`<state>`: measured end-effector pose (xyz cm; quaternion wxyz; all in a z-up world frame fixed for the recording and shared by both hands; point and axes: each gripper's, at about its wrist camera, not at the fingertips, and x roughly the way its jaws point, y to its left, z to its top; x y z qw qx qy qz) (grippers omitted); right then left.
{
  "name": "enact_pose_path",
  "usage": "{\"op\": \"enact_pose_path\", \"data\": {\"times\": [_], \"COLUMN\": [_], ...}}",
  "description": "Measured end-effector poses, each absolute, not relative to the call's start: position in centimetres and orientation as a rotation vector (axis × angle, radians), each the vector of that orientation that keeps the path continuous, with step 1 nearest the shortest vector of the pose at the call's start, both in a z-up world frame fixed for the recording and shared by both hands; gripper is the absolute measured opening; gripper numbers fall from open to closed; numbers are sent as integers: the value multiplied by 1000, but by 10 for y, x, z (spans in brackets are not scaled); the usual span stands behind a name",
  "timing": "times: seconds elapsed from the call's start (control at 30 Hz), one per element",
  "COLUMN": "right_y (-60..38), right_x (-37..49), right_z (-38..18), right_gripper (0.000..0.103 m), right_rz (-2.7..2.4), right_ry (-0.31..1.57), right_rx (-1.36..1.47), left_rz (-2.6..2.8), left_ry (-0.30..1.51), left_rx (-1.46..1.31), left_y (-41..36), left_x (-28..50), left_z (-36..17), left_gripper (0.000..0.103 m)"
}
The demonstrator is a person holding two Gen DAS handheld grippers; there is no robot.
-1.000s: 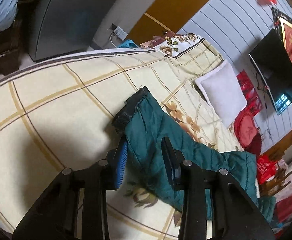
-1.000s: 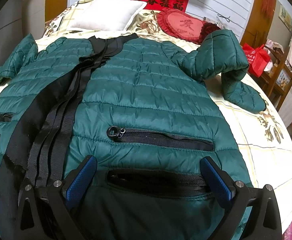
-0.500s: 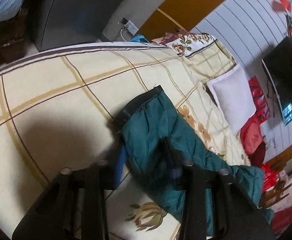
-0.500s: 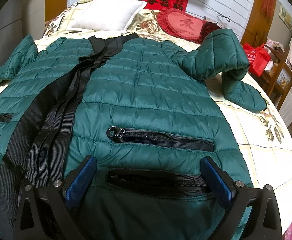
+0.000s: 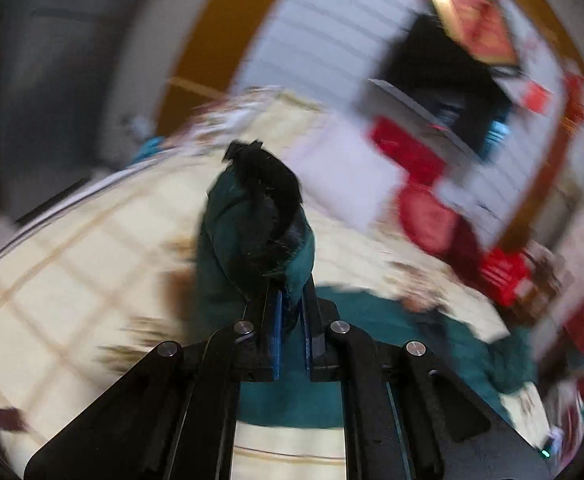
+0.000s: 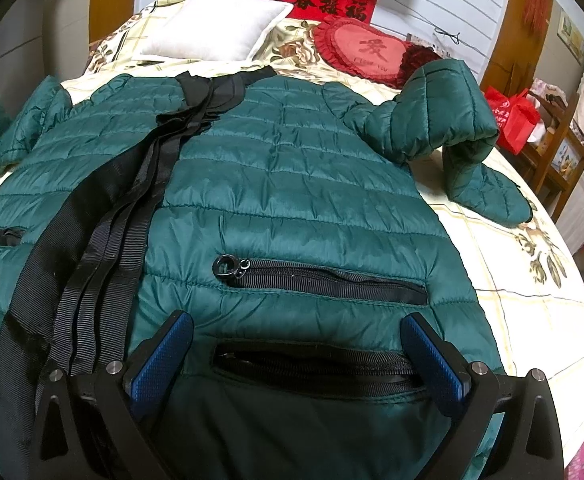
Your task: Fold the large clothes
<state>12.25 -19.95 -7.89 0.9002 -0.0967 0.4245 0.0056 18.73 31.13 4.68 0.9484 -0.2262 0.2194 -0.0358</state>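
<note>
A green quilted jacket (image 6: 292,184) lies spread face up on the bed, with a black zip band down its front and zipped pockets near the hem. Its right sleeve (image 6: 443,120) is bent over at the elbow, cuff on the sheet. My right gripper (image 6: 295,356) hovers open over the hem, its blue pads either side of the lower pocket. In the blurred left wrist view my left gripper (image 5: 292,320) is shut on the jacket's left sleeve (image 5: 236,248), held up off the bed with its black cuff (image 5: 264,180) standing upward.
The cream checked bedsheet (image 6: 511,280) lies under the jacket. A white pillow (image 6: 212,28) and a red heart cushion (image 6: 367,52) sit at the head of the bed. A red bag (image 6: 511,116) rests on a wooden chair to the right. A dark screen (image 5: 443,80) hangs on the wall.
My left gripper has shut on the sleeve near its cuff and lifted it off the bed, swinging fast. In the right wrist view the left sleeve has risen at the left edge; the right gripper stayed still.
</note>
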Motion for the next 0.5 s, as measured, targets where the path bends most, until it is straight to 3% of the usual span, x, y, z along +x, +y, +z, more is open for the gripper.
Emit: {"op": "enact_pose_path", "data": {"times": [0.2, 0.5], "right_y": [-204, -238], "right_x": [115, 106], "right_z": [-66, -41], "right_gripper": [103, 103], "right_rz": [-36, -149], "right_ry": [820, 739], "right_rx": [-197, -110], "left_rz": [-309, -492], "left_ry": [446, 644], "left_rx": [-467, -531], "left_y": [178, 32], "left_x": [198, 243], "left_z": [69, -14], "left_gripper": [6, 6]}}
